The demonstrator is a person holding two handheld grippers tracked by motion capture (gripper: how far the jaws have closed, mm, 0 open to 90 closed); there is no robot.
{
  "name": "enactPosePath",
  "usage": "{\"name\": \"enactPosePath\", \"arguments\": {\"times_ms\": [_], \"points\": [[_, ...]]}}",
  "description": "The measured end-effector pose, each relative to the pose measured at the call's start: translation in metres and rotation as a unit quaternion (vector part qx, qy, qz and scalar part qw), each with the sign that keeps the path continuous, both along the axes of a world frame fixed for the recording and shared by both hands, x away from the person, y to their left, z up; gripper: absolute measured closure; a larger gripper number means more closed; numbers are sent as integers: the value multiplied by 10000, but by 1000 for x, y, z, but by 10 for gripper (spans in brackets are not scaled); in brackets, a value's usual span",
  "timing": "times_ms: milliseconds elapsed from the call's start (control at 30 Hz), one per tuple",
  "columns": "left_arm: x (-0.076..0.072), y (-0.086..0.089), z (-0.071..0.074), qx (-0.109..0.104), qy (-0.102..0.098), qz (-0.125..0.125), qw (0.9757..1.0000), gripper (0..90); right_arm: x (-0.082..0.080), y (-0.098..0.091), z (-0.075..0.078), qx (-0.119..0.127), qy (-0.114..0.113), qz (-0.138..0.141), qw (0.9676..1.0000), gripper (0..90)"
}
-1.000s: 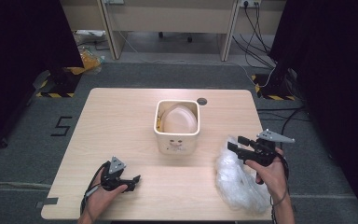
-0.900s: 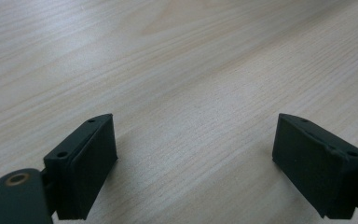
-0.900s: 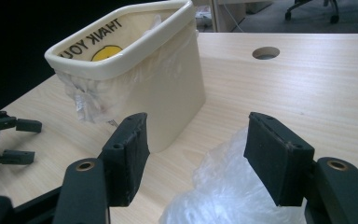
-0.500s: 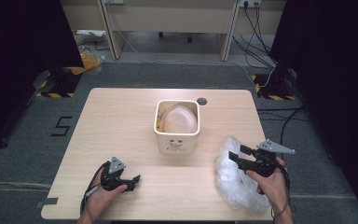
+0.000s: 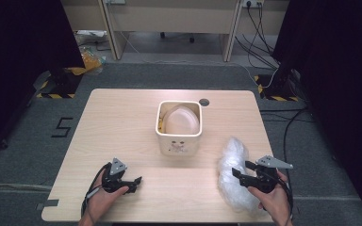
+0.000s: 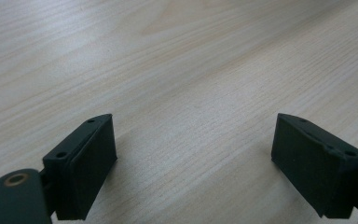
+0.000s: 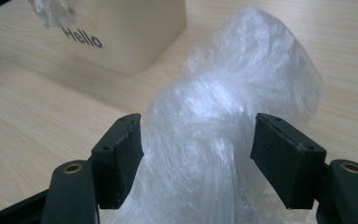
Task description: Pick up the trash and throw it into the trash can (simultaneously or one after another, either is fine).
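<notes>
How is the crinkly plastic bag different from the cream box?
The plastic bag is clear, crumpled and floppy; the cream box is solid with straight walls. The bag lies slumped near the table's right edge, between the right gripper's jaws, which have been opening; the box stands upright mid-table, untouched. Both rest on the wooden table.

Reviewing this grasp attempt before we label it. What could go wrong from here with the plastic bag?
1. The right hand-held gripper has just been opening, and its jaws straddle the crumpled clear plastic bag without clearly pressing it. Closing may pinch only a thin fold that slips out.
2. The bag lies near the table's right front edge, so a nudge could push it off.
3. The cream bin already holds a liner, so stuffing the bag in may snag.
</notes>
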State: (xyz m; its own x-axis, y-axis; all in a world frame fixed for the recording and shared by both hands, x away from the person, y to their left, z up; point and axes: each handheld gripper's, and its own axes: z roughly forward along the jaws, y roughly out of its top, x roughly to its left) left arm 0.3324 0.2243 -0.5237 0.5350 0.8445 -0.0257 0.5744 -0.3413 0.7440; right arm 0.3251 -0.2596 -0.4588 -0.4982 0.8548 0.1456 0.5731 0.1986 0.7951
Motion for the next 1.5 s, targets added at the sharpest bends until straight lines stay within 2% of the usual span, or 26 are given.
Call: {"name": "enactPosePath", "arguments": {"times_ms": [133,233,467,633,833,933,1100,1300,1500], "points": [[0,1,0,35,10,-25,10000,131,-2,3,-5,-17,60,-15,10000,319],[0,0,0,-6,-6,1,10000,131,-4,5,-7,-169,65,-74,9998,306],[0,0,0,-2,0,2,10000,130,-3,11,-23,-317,306,-100,9990,281],[0,0,0,-5,-6,1,10000,131,1,10,-30,-77,452,-91,9989,329],[0,0,0,-5,-6,5,10000,130,2,4,-34,262,518,20,9983,597],[0,0,0,12,0,-3,10000,131,1,1,-32,387,463,62,9982,665],[0,0,0,12,1,-2,10000,130,-2,-4,-21,622,279,85,9976,687],[0,0,0,-8,-7,14,10000,131,-5,-11,-6,786,43,51,9969,687],[0,0,0,-6,-6,15,10000,131,-6,-15,-1,899,-9,38,9959,684]]}}
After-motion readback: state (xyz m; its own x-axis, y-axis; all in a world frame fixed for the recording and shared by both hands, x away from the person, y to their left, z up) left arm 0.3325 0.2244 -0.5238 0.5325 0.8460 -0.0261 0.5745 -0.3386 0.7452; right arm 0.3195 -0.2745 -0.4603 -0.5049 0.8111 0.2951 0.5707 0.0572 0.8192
